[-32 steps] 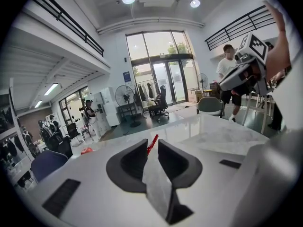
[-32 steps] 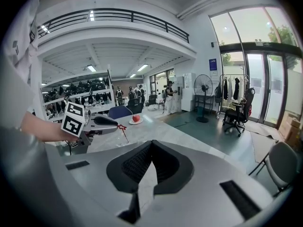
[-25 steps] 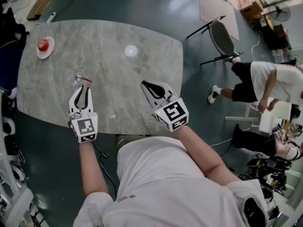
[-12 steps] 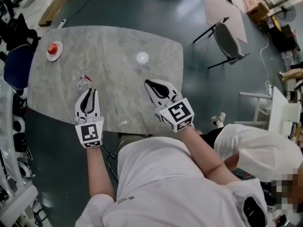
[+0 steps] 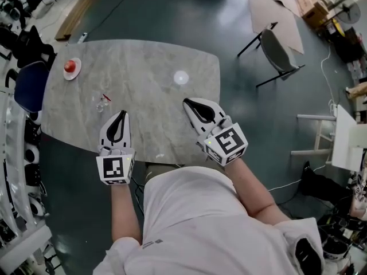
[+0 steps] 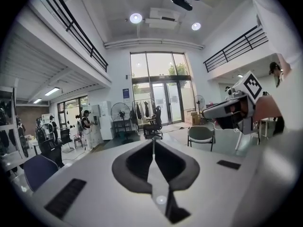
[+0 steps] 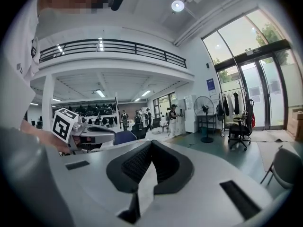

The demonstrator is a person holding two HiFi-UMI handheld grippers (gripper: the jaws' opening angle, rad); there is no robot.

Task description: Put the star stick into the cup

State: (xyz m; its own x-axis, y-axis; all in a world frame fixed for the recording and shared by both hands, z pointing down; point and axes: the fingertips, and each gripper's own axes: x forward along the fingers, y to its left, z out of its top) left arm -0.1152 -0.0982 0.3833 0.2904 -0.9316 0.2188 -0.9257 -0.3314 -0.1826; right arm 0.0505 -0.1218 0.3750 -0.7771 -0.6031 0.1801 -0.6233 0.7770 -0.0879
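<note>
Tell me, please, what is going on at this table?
A person holds a two-jaw gripper in each hand over the near part of a grey marble table. The left gripper and the right gripper are both shut and hold nothing. The red star stick and the clear cup sit just beyond the left gripper, untouched; they are too small to tell whether the stick is in the cup.

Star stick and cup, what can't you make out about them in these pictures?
- Head view: the star stick and cup are too small to tell whether the stick is inside, touching or beside the cup.
- Head view: the stick's star shape is too small to see.
- Left gripper view, right gripper view: both look out into the room, showing neither.
</note>
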